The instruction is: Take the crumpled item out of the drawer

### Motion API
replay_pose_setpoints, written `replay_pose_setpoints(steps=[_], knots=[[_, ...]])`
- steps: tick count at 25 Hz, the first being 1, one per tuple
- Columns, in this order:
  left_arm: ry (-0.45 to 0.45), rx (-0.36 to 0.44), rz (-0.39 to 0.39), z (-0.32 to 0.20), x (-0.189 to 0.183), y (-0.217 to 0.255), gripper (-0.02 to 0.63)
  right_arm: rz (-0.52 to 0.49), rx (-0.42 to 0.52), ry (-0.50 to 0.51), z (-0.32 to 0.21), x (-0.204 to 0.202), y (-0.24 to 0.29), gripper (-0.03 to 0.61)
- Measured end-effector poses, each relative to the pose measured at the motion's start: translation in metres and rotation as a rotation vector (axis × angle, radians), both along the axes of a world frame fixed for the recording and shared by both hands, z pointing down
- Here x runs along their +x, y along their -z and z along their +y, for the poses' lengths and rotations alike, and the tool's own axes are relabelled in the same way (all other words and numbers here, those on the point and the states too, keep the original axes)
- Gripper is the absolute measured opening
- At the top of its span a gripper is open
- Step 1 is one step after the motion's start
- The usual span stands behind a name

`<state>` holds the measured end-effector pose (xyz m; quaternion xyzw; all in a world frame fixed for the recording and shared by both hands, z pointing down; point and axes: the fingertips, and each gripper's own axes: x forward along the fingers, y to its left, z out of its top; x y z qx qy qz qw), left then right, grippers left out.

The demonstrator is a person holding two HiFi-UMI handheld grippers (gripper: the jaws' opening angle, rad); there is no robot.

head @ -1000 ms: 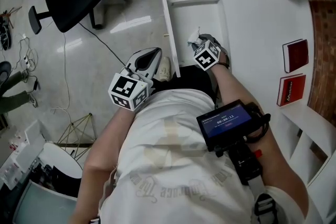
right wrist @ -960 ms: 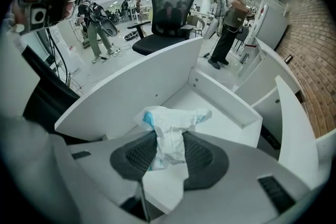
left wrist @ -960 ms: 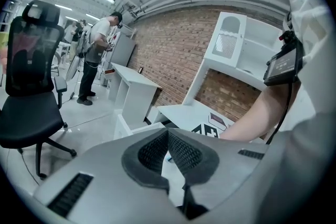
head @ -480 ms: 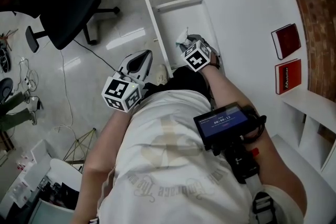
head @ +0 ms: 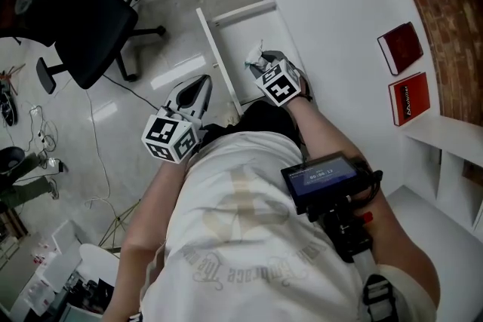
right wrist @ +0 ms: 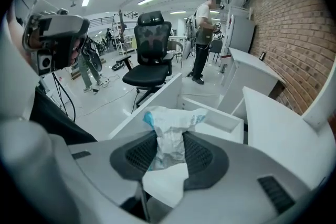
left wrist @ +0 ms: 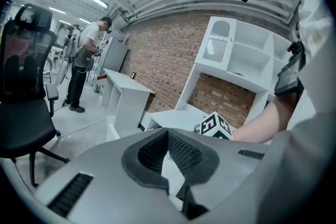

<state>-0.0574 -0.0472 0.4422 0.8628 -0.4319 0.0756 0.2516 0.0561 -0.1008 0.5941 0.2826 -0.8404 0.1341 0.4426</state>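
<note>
The crumpled item [right wrist: 170, 122], white wrapping with blue print, is pinched between the dark pads of my right gripper [right wrist: 169, 140]. In the head view that right gripper [head: 260, 64] hangs over the near end of the open white drawer [head: 243, 28], with the crumpled item [head: 253, 56] sticking out beyond its tips. The drawer [right wrist: 216, 119] shows below and behind the item in the right gripper view. My left gripper [head: 198, 87] is held off to the left over the floor, outside the drawer front. Its jaws meet at the tips with nothing between them [left wrist: 167, 132].
A white desk [head: 339, 19] carries the drawer; two red books [head: 398, 47] lie at its right by a brick wall. A black office chair [head: 83, 19] stands on the floor to the left, with cables nearby. A person [right wrist: 202, 44] stands in the background.
The head view has swung, so desk and drawer sit further left and higher in the picture. The right gripper still grips the crumpled item over the drawer; the left stays beside it.
</note>
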Motion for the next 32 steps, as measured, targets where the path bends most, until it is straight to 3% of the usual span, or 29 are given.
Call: replay_pose_setpoints(steps=[17,32], knots=[[-0.077,0.039,0.000,-0.013,0.021,0.015,0.020,-0.249,0.053,-0.148,-0.007,0.010,0.063,0.163],[-0.154,0.072,-0.003,-0.026,0.033,0.027,0.020,-0.397,0.128,-0.236,-0.013,0.014,0.124,0.163]])
